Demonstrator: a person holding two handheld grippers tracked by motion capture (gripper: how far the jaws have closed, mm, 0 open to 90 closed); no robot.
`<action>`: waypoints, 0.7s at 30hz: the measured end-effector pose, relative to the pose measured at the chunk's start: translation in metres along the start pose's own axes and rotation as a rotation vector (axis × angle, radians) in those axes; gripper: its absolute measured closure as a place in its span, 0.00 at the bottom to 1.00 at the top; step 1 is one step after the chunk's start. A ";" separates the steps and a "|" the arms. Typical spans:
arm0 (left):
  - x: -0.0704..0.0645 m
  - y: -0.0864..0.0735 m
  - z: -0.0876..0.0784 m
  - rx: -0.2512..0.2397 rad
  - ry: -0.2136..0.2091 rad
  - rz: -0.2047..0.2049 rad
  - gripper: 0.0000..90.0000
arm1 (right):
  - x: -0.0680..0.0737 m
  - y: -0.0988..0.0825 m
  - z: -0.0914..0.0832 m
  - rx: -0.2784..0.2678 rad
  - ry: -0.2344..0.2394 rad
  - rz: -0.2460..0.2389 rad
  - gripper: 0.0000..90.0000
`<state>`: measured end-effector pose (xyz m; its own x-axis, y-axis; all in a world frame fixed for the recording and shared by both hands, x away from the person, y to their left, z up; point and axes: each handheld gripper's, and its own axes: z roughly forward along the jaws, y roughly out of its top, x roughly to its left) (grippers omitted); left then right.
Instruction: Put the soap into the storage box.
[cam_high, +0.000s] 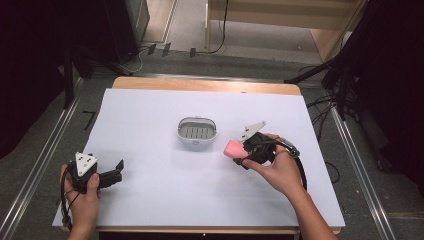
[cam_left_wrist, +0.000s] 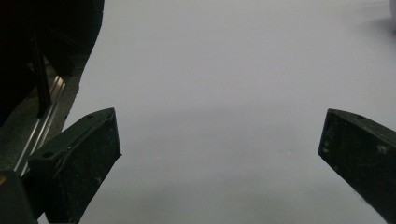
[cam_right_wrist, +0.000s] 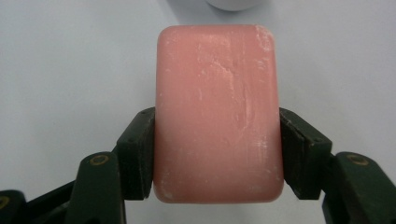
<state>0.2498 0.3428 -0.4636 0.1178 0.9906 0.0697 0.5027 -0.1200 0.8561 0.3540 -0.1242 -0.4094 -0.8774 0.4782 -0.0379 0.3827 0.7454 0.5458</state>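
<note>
High view: right gripper (cam_high: 239, 152) pinches a pink soap (cam_high: 233, 148) by its long sides, just right of and nearer than the white dish (cam_high: 198, 132). Soap's long axis points left toward the dish. Left gripper (cam_high: 117, 170), jaws spread and empty, rests far left.

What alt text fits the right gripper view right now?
A pink soap bar is clamped between the right gripper's black jaws, one pad on each long side, above the white table cover. A white dish's edge shows at the top.
</note>
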 end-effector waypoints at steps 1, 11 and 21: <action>0.000 0.000 0.000 0.001 0.001 0.000 0.00 | 0.000 0.001 0.000 0.000 0.004 -0.006 0.43; 0.000 0.000 0.000 -0.001 -0.003 -0.003 0.00 | -0.006 0.017 -0.003 -0.020 0.026 -0.056 0.43; 0.001 0.000 0.000 0.001 -0.005 -0.004 0.00 | -0.009 0.032 -0.004 -0.034 0.044 -0.090 0.43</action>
<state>0.2500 0.3434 -0.4636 0.1200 0.9907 0.0638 0.5037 -0.1162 0.8561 0.3734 -0.1069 -0.3882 -0.9199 0.3886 -0.0521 0.2920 0.7678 0.5702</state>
